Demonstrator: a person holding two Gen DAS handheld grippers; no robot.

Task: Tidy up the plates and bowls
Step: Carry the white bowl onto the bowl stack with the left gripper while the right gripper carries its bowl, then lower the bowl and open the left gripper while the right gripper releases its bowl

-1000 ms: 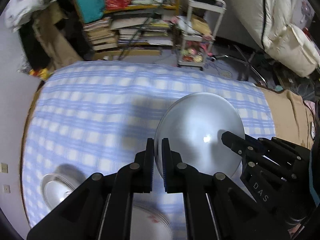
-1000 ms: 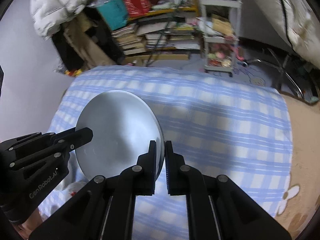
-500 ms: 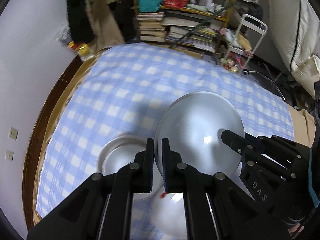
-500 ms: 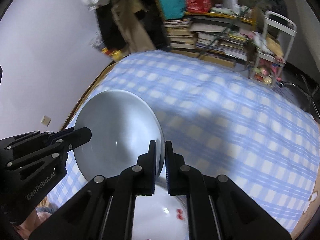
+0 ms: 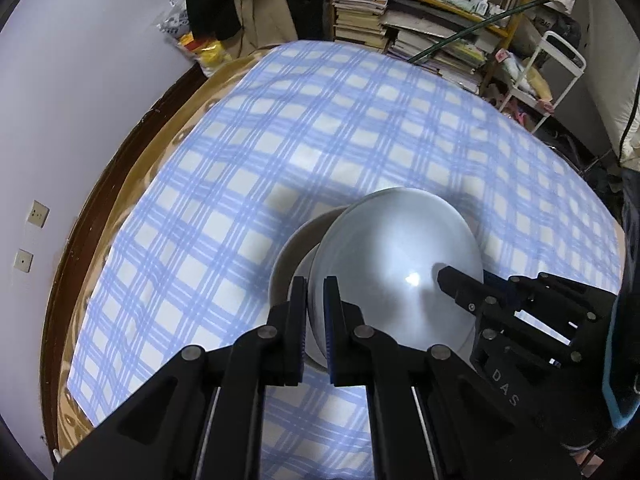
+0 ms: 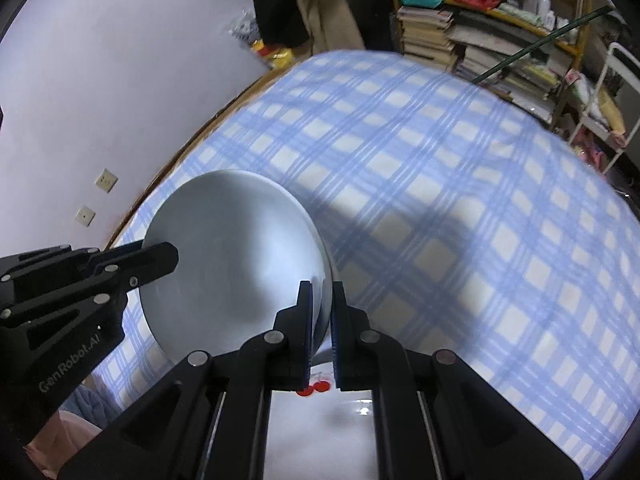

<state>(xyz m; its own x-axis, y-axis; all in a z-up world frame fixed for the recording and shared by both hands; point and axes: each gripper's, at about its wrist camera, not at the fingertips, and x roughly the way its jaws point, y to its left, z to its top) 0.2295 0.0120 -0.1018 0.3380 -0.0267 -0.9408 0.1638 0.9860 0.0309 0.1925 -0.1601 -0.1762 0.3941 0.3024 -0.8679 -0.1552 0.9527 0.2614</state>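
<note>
Wall in pale lilac stands at the far left, and beside it the curved brown wooden desk edge (image 5: 86, 236) runs under a blue and white checked cloth (image 5: 280, 128) that covers the desk.

A little right of that, near the middle of the left wrist view, a second round metal bowl (image 5: 290, 252) rests on the cloth with its opening up. Only its left rim shows, because the held bowl hides the rest.

The left tool (image 5: 316, 300) is closed narrow on the left rim of the round grey metal bowl (image 5: 400, 272). The bowl is in the air, just above and partly over the resting bowl, and I cannot tell if they touch. In my judgement, it is held there to be nested into the lower one.

On the opposite rim the right tool (image 6: 321, 304) also pinches this grey bowl (image 6: 232, 256), its jaws almost together. Two grips on opposite edges probably keep the wide, smooth bowl level, since one pinch could let it swing.

Below the right tool, near the person, lies a white plate with a small red mark (image 6: 320, 420); the bowl stack seems to be kept apart from it.

At the far right are stacked books on a yellow shelf (image 5: 420, 28) and a white metal trolley (image 5: 556, 64).
</note>
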